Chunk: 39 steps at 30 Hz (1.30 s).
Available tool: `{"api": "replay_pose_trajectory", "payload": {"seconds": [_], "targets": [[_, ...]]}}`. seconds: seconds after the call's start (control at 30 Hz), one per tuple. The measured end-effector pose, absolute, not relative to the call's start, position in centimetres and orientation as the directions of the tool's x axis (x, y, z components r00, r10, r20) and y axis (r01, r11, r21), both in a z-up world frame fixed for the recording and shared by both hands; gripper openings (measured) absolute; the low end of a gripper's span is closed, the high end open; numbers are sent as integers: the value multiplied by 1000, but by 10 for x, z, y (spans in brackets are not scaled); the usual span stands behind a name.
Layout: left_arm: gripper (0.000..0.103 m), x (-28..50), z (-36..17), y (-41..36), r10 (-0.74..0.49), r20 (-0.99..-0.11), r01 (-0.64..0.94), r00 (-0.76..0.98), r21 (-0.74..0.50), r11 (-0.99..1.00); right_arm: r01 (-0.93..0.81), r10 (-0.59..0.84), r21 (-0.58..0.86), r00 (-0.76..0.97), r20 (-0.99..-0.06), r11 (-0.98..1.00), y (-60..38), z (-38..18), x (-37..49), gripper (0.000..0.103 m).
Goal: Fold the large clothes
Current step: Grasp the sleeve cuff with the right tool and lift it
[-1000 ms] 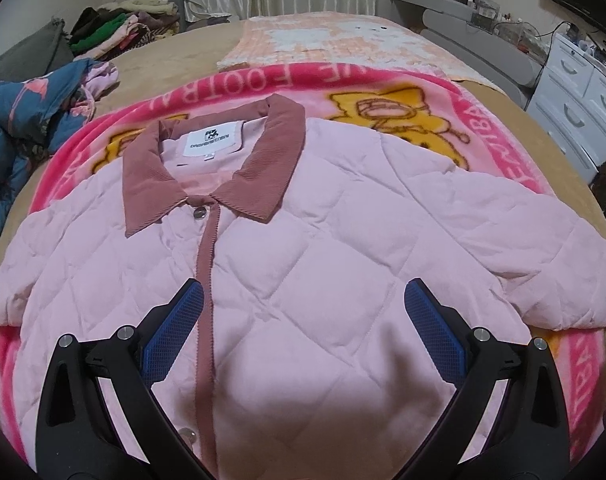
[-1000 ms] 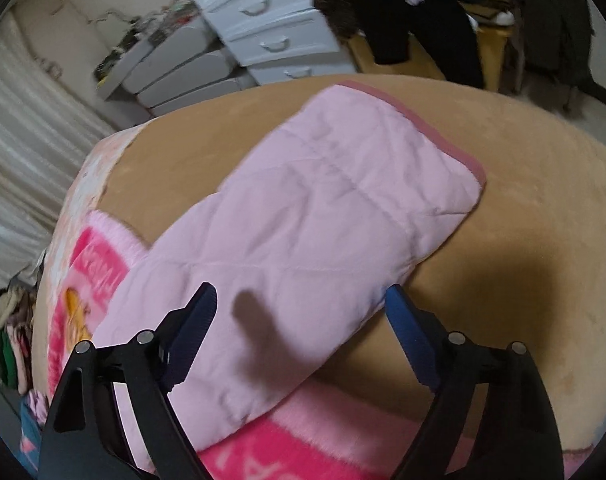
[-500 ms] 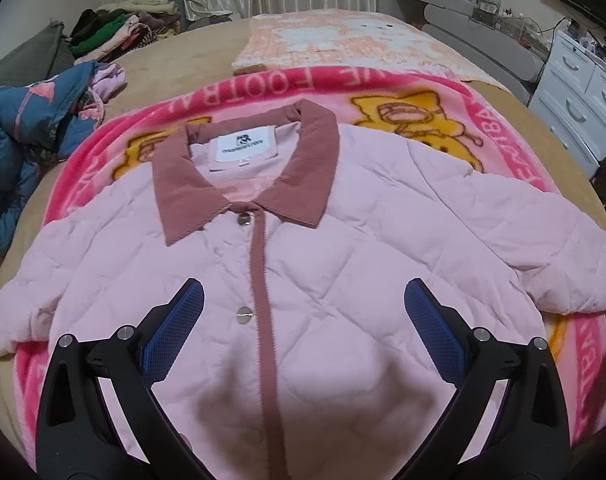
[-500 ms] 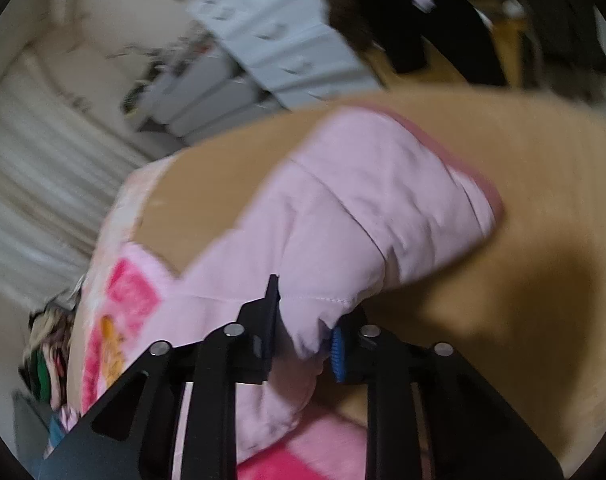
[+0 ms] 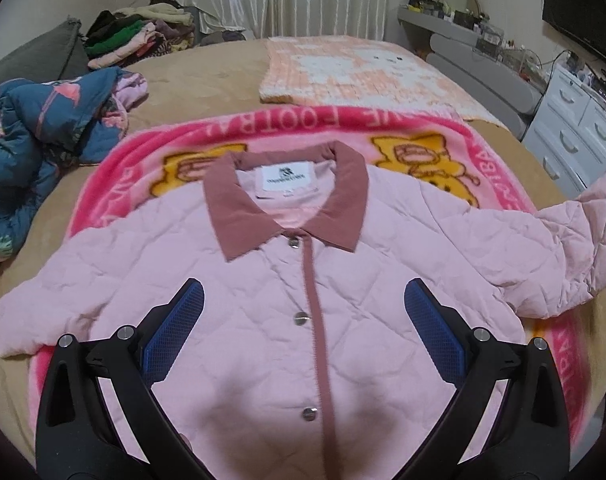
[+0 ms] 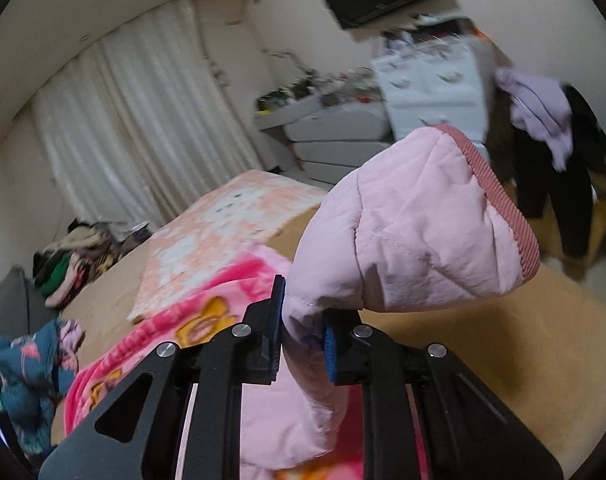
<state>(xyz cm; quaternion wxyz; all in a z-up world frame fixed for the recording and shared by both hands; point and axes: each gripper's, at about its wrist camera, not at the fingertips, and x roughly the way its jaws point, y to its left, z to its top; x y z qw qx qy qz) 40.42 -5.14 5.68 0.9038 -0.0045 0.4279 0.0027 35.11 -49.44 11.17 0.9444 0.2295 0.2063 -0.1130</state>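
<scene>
Pink blanket (image 5: 103, 200) reads "FOOT"; left gripper (image 5: 303, 320) jaws apart, right gripper (image 6: 301, 336) jaws clamp jacket sleeve (image 6: 415, 232).

Left wrist view: wide gap between fingers (image 5: 175, 336), flat jacket front (image 5: 263, 312) below. Bare tan bed (image 5: 207, 80) at 11 to 12 o'clock, open passage. Crumpled blue quilt (image 5: 35, 140) blocks 9 to 10 o'clock. Raised sleeve (image 5: 583, 240) blocks 3 o'clock. Clothes pile (image 5: 135, 36) at 11, far edge. Right wrist view: sleeve cuff (image 6: 499, 200) fills 12 to 2 o'clock; bare bed at 3 to 4.

quilted matt jacket (image 5: 383, 280), fleecy blanket (image 5: 499, 168)
</scene>
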Motion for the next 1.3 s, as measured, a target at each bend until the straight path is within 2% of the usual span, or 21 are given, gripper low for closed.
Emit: {"api": "replay_pose_trajectory", "payload": {"seconds": [0.33,0.7,0.97,1.3], "targets": [[94,389,72,20,21,-754,-90,657,-51,995,121,-10,250,914,-405,961,-377,152,374,15],[94,378,71,82,28,-751,-164,660,-107,981,-53,116,167,912,-394,985,-275,158,385,15],[94,376,63,122,-4,-759,-212,651,-187,959,-173,213,133,884,-416,976,-205,140,393,15],[94,365,50,150,-45,-752,-228,658,-256,940,-270,271,77,822,-501,960,-137,88,401,16]]}}
